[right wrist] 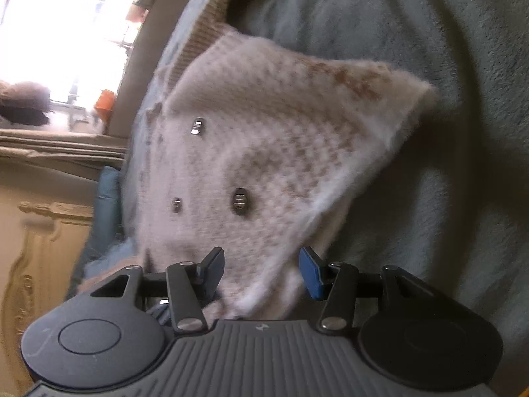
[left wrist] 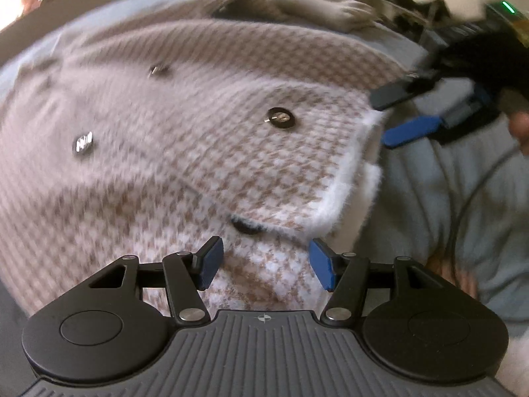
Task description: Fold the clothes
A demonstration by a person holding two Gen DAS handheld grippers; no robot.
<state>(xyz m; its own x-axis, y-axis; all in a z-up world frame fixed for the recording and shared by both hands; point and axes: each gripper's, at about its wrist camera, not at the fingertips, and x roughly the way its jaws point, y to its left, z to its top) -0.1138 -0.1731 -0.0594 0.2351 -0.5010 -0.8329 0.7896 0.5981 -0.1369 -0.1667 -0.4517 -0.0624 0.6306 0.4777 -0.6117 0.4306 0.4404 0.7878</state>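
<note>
1. Left wrist view: a fuzzy houndstooth cardigan, beige and white, lies spread over a grey-blue blanket. Dark round buttons sit on its front, and a white fluffy edge runs down its right side.
2. The left gripper hangs low over the near part of the cardigan, its blue pads set apart with knit showing between them. The pads do not visibly press on the cloth, so the jaws read as parted and holding nothing.
3. At the right edge of the same view the right gripper comes in sideways by the cardigan's white edge, one black finger above, one blue finger below. I cannot tell whether cloth is caught between them.
4. A heap of beige cloth lies beyond the cardigan, at the far end of the blanket.
5. Right wrist view: the cardigan appears rolled sideways in the frame, on the blanket, with a bright window at left.
6. The right gripper has its pads apart, a corner of the cardigan reaching down between them; a grip cannot be made out.
</note>
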